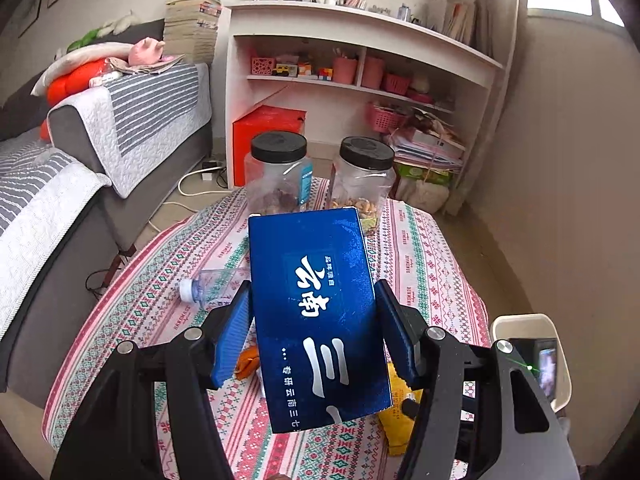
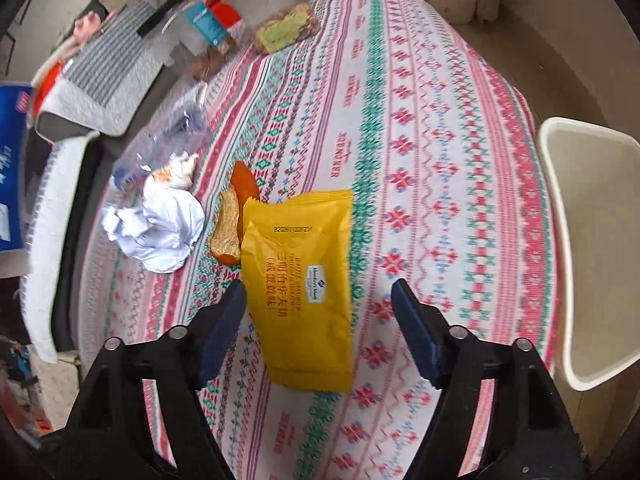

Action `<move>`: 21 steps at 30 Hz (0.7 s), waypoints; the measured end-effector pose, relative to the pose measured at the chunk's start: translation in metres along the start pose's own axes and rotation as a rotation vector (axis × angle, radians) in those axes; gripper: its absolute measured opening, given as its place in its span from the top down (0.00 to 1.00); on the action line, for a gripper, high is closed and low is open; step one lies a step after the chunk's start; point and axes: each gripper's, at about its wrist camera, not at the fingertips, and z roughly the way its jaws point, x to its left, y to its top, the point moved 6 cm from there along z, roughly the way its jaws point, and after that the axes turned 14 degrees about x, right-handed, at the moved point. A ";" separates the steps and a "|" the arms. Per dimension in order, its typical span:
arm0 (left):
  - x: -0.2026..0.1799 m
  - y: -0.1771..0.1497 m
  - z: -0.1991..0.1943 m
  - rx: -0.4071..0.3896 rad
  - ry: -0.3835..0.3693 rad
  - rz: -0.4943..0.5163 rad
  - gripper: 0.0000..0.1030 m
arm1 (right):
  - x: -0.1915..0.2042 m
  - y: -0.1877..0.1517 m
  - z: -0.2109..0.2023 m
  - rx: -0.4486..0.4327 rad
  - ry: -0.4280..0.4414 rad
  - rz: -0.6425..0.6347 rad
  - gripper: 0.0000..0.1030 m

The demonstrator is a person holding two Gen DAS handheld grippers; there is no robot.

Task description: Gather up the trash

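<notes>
Left tool (image 1: 314, 328) grips a blue carton (image 1: 316, 320) by its long sides, both pads pressed against it, and holds it above the desk (image 1: 424, 248). Right tool (image 2: 318, 328) stands with jaws wide apart, nothing between the pads, pointing down over a yellow snack wrapper (image 2: 304, 280) lying flat on the patterned cloth. Beside the wrapper lie an orange peel (image 2: 232, 224), crumpled paper (image 2: 160, 232) and a clear bottle (image 1: 212, 284). A white bin (image 2: 592, 240) stands just beside the desk edge.

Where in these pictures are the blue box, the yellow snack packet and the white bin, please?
blue box (image 1: 320, 320): left wrist view, middle of its printed face.
yellow snack packet (image 2: 300, 280): right wrist view, centre of the wrapper.
white bin (image 2: 592, 248): right wrist view, inner wall.
</notes>
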 end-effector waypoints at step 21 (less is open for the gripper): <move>0.041 -0.006 -0.007 0.007 0.054 -0.016 0.42 | 0.018 0.017 0.001 -0.106 -0.067 -0.086 0.68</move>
